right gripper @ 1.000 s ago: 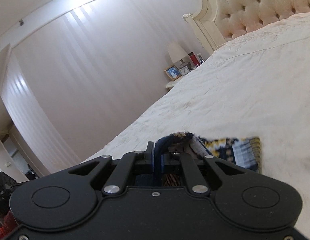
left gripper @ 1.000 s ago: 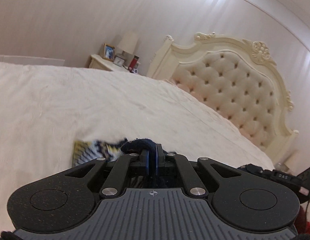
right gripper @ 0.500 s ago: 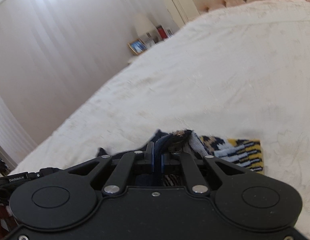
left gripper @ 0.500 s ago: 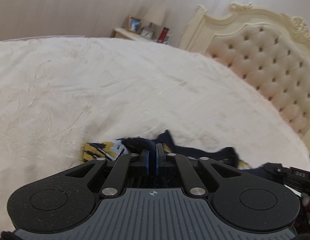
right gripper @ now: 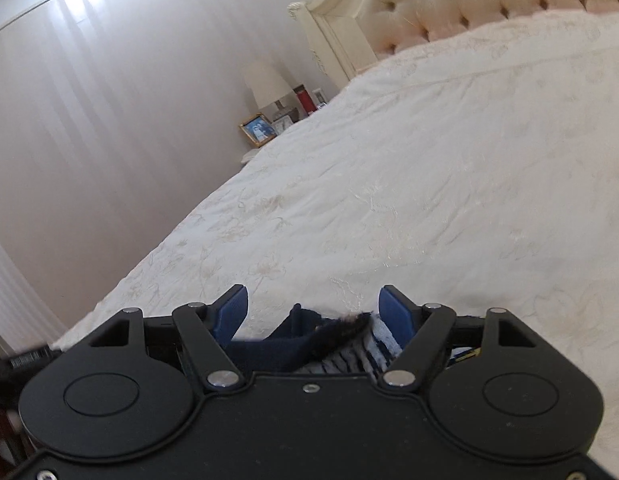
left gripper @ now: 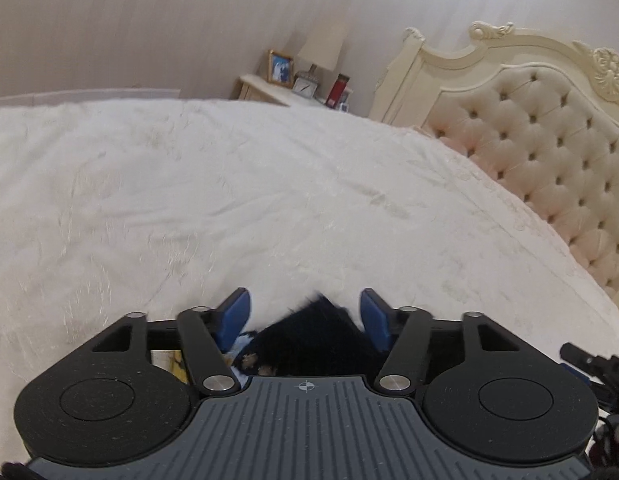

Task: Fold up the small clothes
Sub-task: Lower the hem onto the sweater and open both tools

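A small dark navy garment with yellow, white and striped patterned parts lies on the white bedspread. In the left wrist view its dark cloth (left gripper: 309, 340) shows between and below the blue fingers. My left gripper (left gripper: 305, 312) is open, with the cloth loose in the gap. In the right wrist view the garment (right gripper: 333, 344) shows navy and striped fabric under the fingers. My right gripper (right gripper: 313, 308) is open too, its pads apart on either side of the cloth. Most of the garment is hidden behind both gripper bodies.
The white embroidered bedspread (left gripper: 269, 200) fills the view ahead. A cream tufted headboard (left gripper: 549, 152) stands at the right. A nightstand (left gripper: 269, 92) with a lamp, framed photo and small items stands by the curtained wall. The other gripper's edge (left gripper: 593, 364) shows at far right.
Both grippers were shut on the garment's edge and carried it over the bed. Now both have opened and let the cloth go, and it rests on the bedspread.
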